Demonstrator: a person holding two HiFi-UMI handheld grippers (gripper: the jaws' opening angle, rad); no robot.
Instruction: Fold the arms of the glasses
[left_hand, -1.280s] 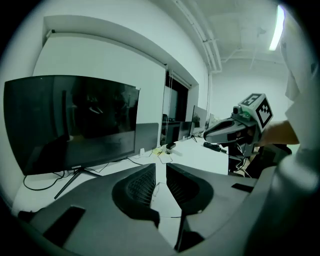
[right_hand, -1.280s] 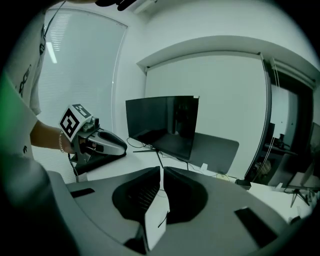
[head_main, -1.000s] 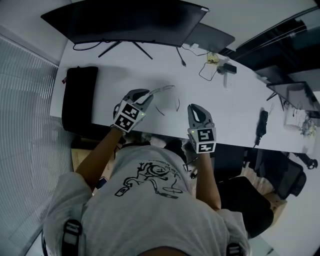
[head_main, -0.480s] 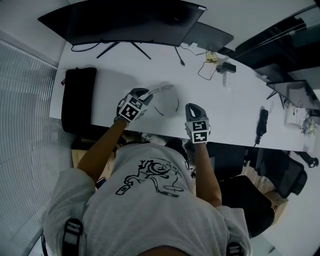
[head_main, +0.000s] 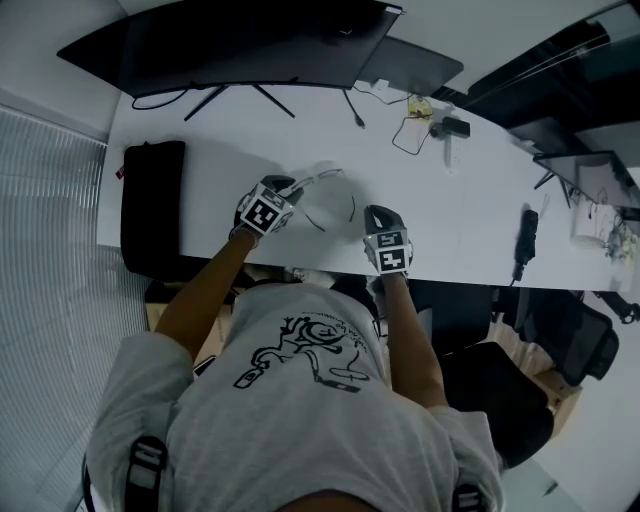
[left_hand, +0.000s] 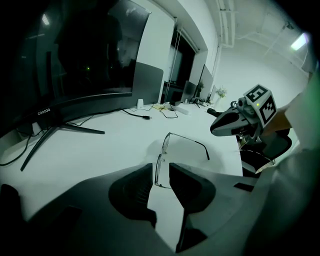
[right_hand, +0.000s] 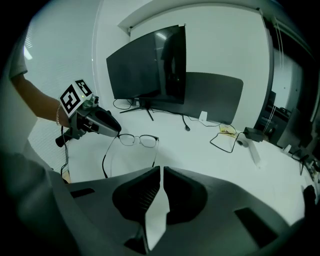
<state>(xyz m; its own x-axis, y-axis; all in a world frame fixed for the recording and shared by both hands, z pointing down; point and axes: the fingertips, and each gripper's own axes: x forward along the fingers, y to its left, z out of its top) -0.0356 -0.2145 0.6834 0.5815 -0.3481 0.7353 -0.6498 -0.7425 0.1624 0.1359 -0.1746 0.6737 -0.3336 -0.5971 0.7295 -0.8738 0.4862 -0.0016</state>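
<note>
Thin wire-rimmed glasses (head_main: 322, 176) with both arms spread hang just over the white desk (head_main: 220, 150). My left gripper (head_main: 290, 188) is shut on the glasses. In the left gripper view the rim of one lens (left_hand: 159, 167) sits between the two jaws of the left gripper (left_hand: 161, 172), and the rest of the glasses (left_hand: 165, 142) reach away, one arm ending in a bent tip. My right gripper (head_main: 373, 211) is to the right of the glasses, apart from them, shut with nothing in it. From the right gripper (right_hand: 161, 170) I see the glasses (right_hand: 135, 140) face on, held at one end by the left gripper (right_hand: 116, 131).
A wide curved monitor (head_main: 240, 45) stands at the back of the desk, a darker screen (head_main: 410, 70) beside it. A black bag (head_main: 150, 200) lies at the left end. Cables and small devices (head_main: 430, 125) lie at the back right. A black chair (head_main: 560, 340) stands right of the person.
Both grippers have sunk toward the desk and shifted slightly away from the person. The glasses came down with the left gripper. The right jaws stayed shut.
</note>
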